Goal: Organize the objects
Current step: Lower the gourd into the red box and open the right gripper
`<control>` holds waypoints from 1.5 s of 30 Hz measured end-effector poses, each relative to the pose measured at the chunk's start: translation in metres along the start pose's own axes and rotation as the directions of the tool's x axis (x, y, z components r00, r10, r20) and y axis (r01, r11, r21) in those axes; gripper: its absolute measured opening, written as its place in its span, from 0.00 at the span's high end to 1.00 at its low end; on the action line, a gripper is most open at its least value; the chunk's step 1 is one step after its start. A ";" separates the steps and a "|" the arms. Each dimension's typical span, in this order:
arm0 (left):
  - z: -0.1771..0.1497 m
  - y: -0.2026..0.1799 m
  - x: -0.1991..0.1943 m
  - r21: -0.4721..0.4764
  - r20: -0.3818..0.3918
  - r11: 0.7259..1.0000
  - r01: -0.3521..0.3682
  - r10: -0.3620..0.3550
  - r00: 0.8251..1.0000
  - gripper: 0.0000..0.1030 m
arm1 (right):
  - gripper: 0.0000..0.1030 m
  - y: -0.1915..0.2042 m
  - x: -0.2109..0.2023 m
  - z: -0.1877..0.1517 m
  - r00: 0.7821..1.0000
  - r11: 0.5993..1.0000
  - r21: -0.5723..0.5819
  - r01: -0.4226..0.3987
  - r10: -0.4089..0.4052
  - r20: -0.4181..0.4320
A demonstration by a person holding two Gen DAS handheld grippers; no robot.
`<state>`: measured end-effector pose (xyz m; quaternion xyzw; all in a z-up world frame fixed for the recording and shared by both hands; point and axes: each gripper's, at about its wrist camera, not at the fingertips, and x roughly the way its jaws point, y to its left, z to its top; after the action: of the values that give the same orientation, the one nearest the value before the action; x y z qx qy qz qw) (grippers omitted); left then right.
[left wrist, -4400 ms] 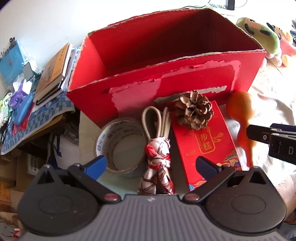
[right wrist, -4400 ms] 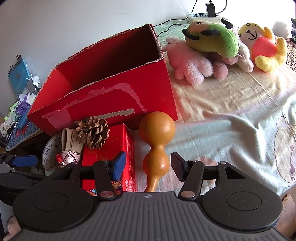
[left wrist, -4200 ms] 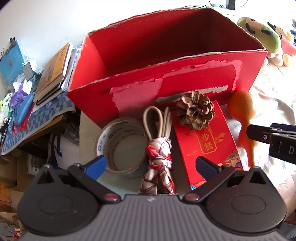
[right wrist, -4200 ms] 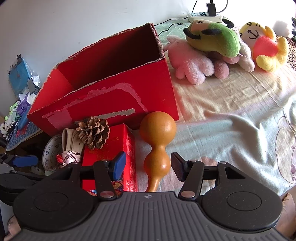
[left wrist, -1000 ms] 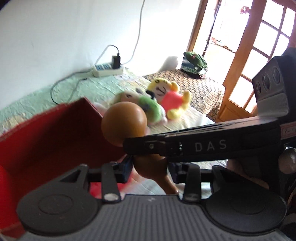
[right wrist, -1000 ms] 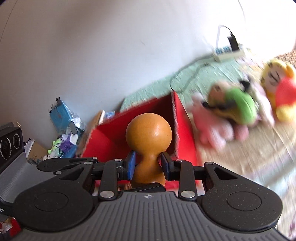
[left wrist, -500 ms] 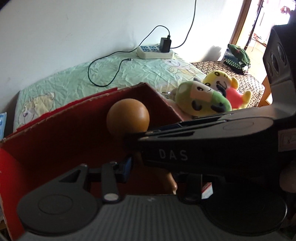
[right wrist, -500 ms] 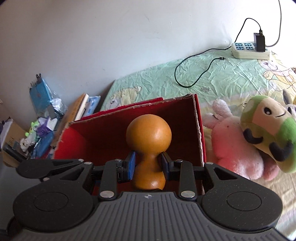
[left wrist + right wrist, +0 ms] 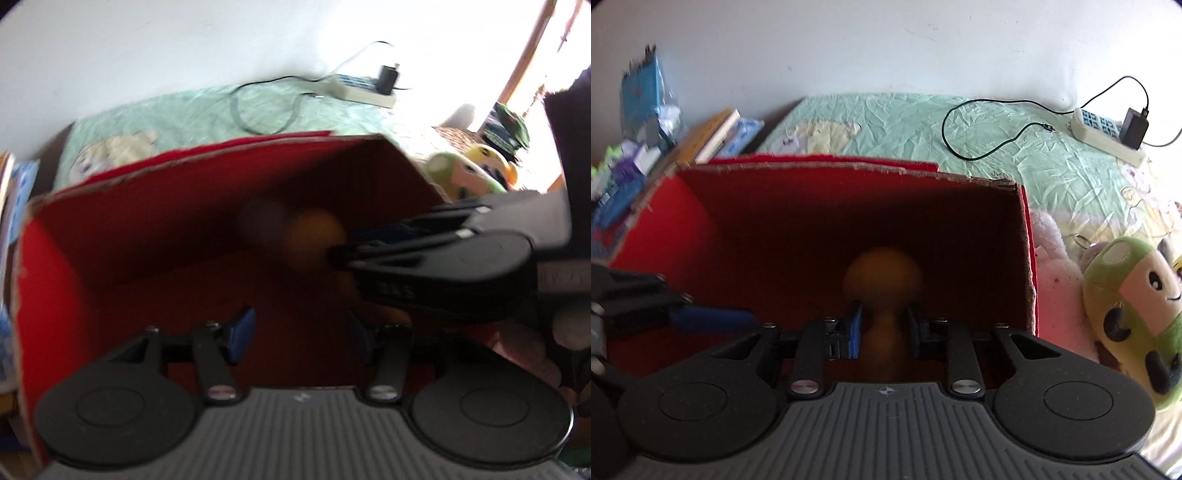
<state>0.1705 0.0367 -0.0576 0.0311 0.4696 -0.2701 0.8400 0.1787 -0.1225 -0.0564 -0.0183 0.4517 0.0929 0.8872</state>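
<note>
The orange gourd (image 9: pixel 882 280) is blurred and sits between my right gripper's (image 9: pixel 882 332) pads, inside the open red cardboard box (image 9: pixel 746 229). The pads stand slightly apart from its neck, so the grip looks released. In the left wrist view the gourd (image 9: pixel 314 240) shows inside the red box (image 9: pixel 110 240), with the right gripper (image 9: pixel 343 254) reaching in from the right. My left gripper (image 9: pixel 299 332) is open and empty over the box's near wall.
Plush toys (image 9: pixel 1126 295) lie right of the box on the green sheet. A power strip (image 9: pixel 1104 133) with a cable lies at the back. Books and clutter (image 9: pixel 665 147) are stacked on the left.
My right gripper has lowered the gourd deeper into the red box and its pads have parted from the neck. My left gripper has let go of the gourd's stem and stands open.
</note>
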 end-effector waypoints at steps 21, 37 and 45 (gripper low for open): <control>0.010 0.016 0.004 -0.097 -0.009 0.923 -0.372 0.373 0.928 0.36 | 0.77 0.006 -0.005 -0.003 0.989 0.982 0.129 -0.135 0.142 -0.045; 0.012 0.018 0.017 -0.079 -0.014 0.902 -0.425 0.426 0.905 0.25 | 0.66 0.026 0.011 -0.020 0.991 0.991 0.124 0.053 -0.037 -0.132; 0.012 0.011 0.017 -0.052 0.042 0.868 -0.493 0.495 0.868 0.19 | 0.66 0.022 0.011 -0.022 0.996 0.987 0.162 0.009 0.005 -0.085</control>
<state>0.1915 0.0353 -0.0666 0.1263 0.4284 -0.0377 0.8939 0.1637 -0.1020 -0.0766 0.0495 0.4950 0.0539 0.8658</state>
